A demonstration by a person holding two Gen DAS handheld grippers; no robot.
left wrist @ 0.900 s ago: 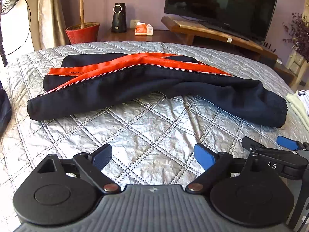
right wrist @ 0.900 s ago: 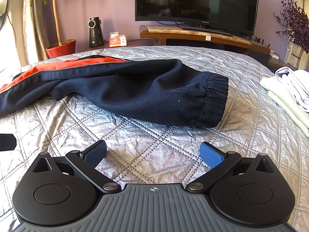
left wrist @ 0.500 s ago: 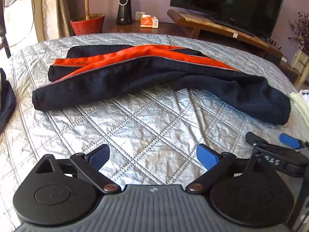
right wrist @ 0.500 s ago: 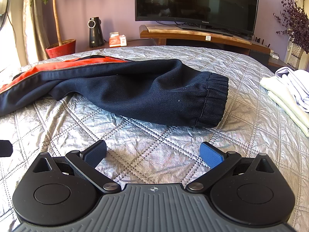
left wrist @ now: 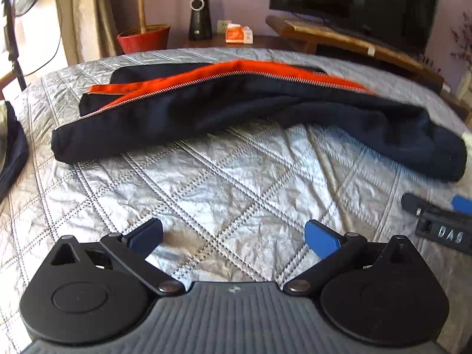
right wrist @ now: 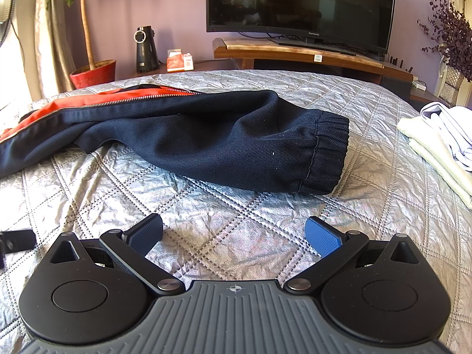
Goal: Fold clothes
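A dark navy jacket (left wrist: pixel 224 109) with an orange lining and a silver zipper lies stretched across the quilted silver bedspread (left wrist: pixel 224 188). Its sleeve with a ribbed cuff (right wrist: pixel 327 153) points right in the right wrist view. My left gripper (left wrist: pixel 234 236) hovers open over bare quilt, short of the jacket's near edge, nothing between its fingers. My right gripper (right wrist: pixel 234 234) is open too, over the quilt just in front of the sleeve (right wrist: pixel 221 144). The right gripper's fingertips (left wrist: pixel 436 224) show at the right edge of the left wrist view.
Folded pale clothes (right wrist: pixel 442 144) are stacked at the bed's right edge. A dark garment (left wrist: pixel 11 153) lies at the left edge. Beyond the bed stand a television (right wrist: pixel 301 6) on a wooden stand, a red plant pot (right wrist: pixel 94 73) and a black speaker (right wrist: pixel 146 50).
The left wrist view has swung: the jacket now sits further right and nearer in it, and the picture is blurred by motion. The right wrist view is unchanged.
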